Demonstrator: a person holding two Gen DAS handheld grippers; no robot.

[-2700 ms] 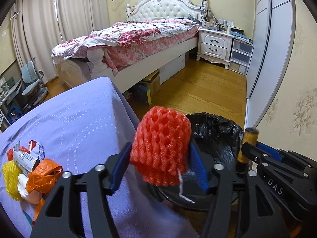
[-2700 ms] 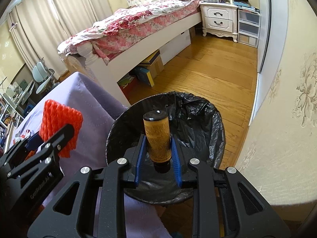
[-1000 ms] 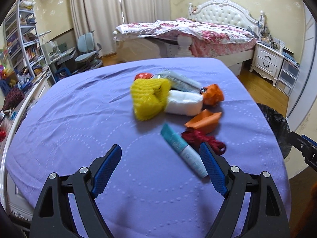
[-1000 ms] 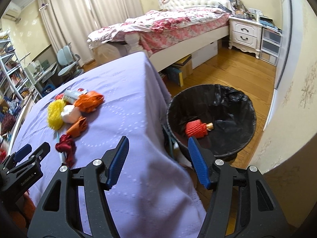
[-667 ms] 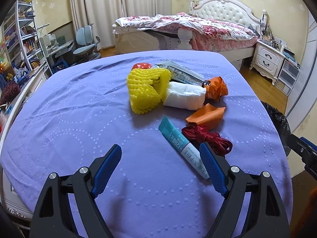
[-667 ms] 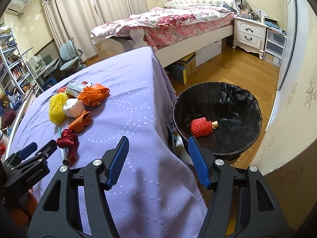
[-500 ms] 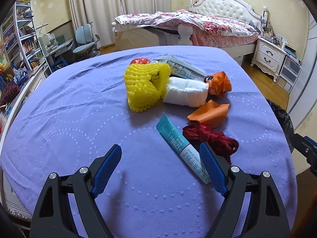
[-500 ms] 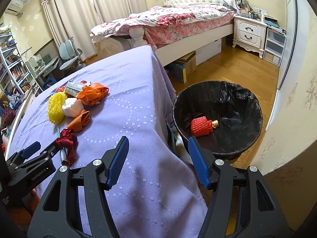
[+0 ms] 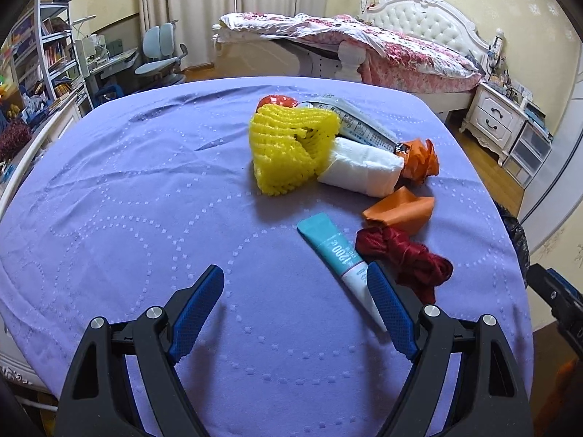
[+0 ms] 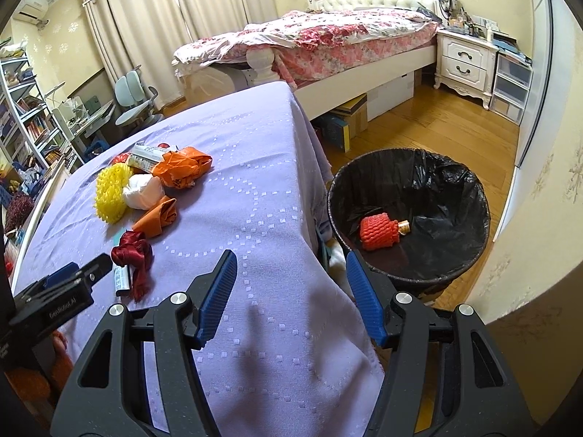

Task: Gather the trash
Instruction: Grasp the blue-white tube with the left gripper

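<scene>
Trash lies on the purple table (image 9: 127, 189): a yellow foam net (image 9: 288, 149), a white wad (image 9: 359, 171), orange bags (image 9: 400, 213), a dark red ribbon (image 9: 408, 258) and a teal tube (image 9: 339, 255). My left gripper (image 9: 295, 278) hovers open just short of the tube, nothing between its fingers. My right gripper (image 10: 289, 266) is open and empty above the table's right edge. Beside it stands the black-lined bin (image 10: 411, 215), holding a red foam net (image 10: 379, 231) and a small brown bottle (image 10: 403, 226).
A bed (image 10: 328, 36) and a white nightstand (image 10: 466, 62) stand beyond the table. Boxes (image 10: 346, 120) lie under the bed on the wooden floor. Shelves and desk chairs (image 9: 160, 51) fill the left side of the room.
The red net and the bottle left both grippers and now lie in the bin. The left gripper swung back over the table and drew closer to the trash pile.
</scene>
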